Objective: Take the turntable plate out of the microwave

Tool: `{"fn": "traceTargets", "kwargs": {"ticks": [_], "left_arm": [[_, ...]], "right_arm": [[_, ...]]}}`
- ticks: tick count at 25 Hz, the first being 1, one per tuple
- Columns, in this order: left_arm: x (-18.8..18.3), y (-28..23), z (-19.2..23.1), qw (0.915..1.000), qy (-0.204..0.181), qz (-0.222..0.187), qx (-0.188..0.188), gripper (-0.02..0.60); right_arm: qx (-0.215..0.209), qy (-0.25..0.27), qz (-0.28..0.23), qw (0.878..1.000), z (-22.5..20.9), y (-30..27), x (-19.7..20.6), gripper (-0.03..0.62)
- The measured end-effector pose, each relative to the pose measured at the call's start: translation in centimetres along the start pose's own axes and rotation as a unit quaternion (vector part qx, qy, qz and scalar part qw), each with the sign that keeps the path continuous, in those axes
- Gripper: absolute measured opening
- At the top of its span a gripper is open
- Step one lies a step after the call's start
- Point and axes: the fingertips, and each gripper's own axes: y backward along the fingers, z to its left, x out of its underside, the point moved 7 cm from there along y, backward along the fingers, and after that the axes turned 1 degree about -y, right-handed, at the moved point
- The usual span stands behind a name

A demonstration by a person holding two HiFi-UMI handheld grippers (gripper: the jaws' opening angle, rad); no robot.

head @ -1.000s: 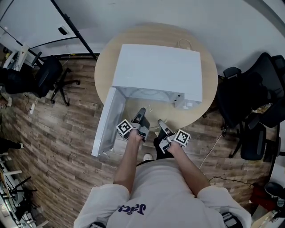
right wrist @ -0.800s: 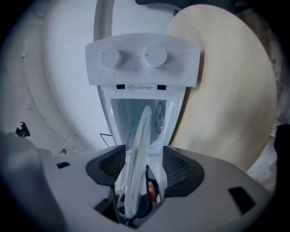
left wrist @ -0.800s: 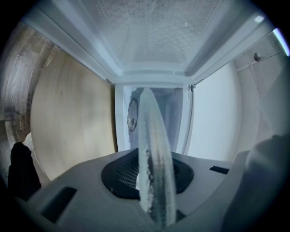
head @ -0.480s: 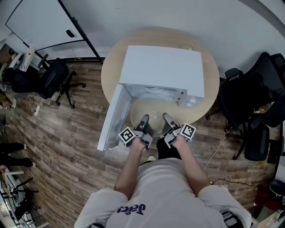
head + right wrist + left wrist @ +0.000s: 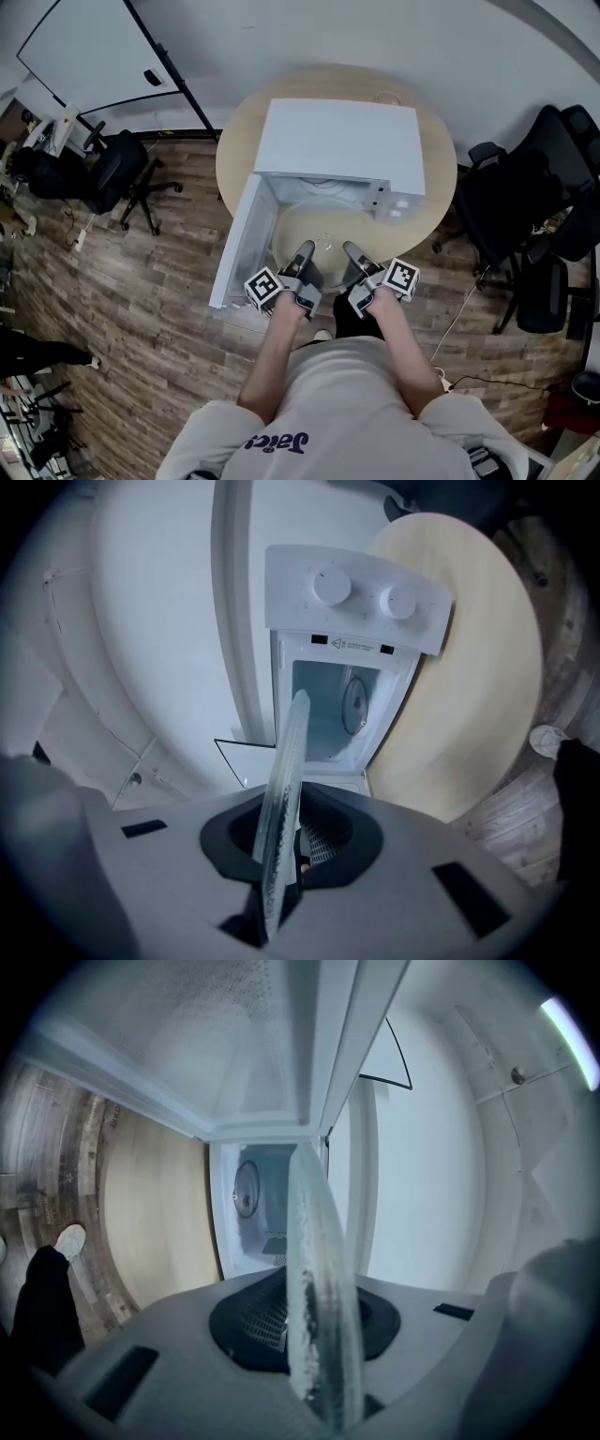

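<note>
Left gripper [image 5: 303, 251] clamps turntable plate [image 5: 323, 228] edge; right gripper [image 5: 354, 253] fingers closing on edge.

Left tool [image 5: 303, 253] level, jaws clamped.

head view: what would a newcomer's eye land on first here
A white microwave stands on the round wooden table, its door swung open to the picture's left. Just in front of its mouth is a clear glass turntable plate, held between two grippers. The left gripper is clamped on its near rim, and the right gripper has its jaws closing on the rim beside it.
</note>
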Motion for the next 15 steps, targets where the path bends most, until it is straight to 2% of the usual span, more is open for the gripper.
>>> {"fn": "traceTargets", "kwargs": {"ticks": [6,10,15], "left_arm": [[0.7,1.1,-3.1,0.9998,0.009,0.016,0.001,0.078],[1.2,1.5,-4.9,0.9995,0.015,0.018,0.020,0.078],[1.3,1.6,-7.1,0.9992,-0.004,0.026,0.031,0.078]], "right_arm": [[0.003,-0.025,-0.018,1.000,3.3,1.5,1.1,0.040],[0.008,-0.001,-0.016,1.000,5.8,2.2,1.3,0.040],[-0.010,0.007,-0.027,1.000,7.6,2.7,1.3,0.038]]}}
